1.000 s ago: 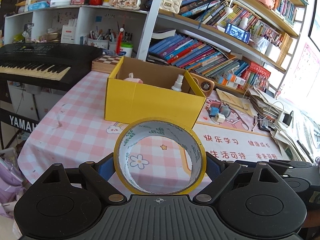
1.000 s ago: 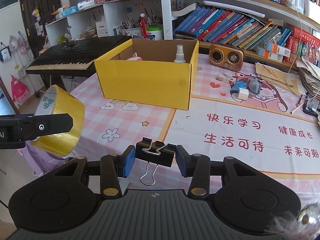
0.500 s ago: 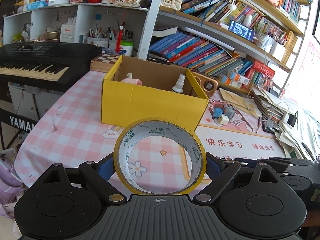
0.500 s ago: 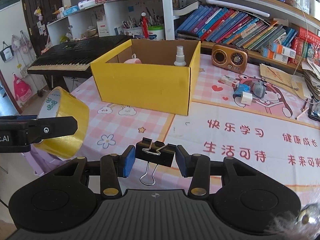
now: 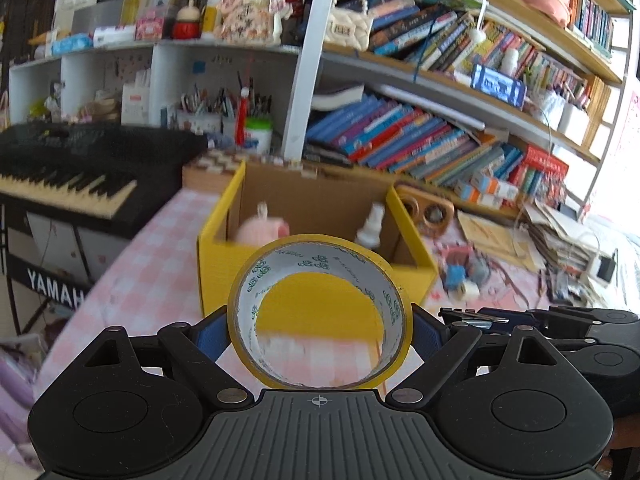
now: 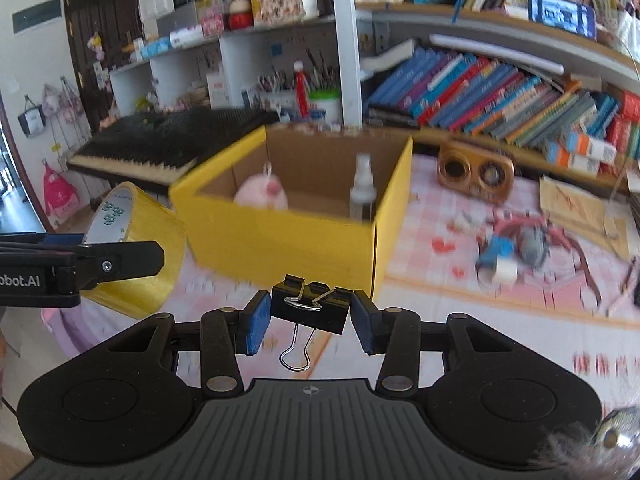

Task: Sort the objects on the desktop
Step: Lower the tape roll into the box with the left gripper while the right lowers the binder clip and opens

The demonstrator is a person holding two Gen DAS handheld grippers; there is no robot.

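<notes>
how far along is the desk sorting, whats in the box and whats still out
Done: a pink toy and spray bottle sit in the yellow box. In hand: left gripper holds the tape roll, right gripper the binder clip. Left: small items on the table.
</notes>
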